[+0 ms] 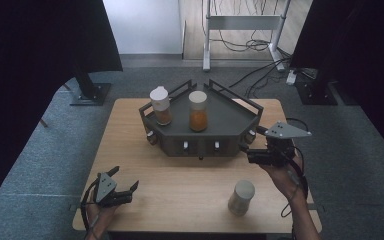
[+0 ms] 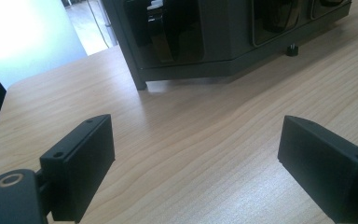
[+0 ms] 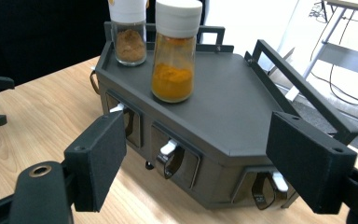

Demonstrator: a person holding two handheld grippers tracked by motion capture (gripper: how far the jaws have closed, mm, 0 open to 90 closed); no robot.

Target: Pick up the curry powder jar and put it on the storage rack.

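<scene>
A dark five-sided rack [image 1: 230, 120] [image 3: 242, 107] [image 2: 205, 51] stands at the back middle of the wooden table [image 1: 130, 145]. On its top are two white-capped jars, upright: one of brown spice [image 1: 160, 106] [image 3: 129, 32] at the left, one of orange spice [image 1: 198, 111] [image 3: 175, 56] near the middle. A third pale jar [image 1: 241, 197] stands on the table at the front right, beside the right forearm. My right gripper [image 1: 246, 154] [image 3: 196, 123] hovers open at the rack's right front corner, nothing between its jaws. My left gripper [image 1: 125, 179] [image 2: 196, 128] rests open at the front left, over bare wood.
The rack's front face has small compartments with white tabs [image 3: 170, 149]. A raised rail [image 3: 298, 84] borders the rack's back edges. Beyond the table are a metal stand [image 1: 245, 22], floor cables [image 1: 260, 75] and black curtains [image 1: 40, 45] at both sides.
</scene>
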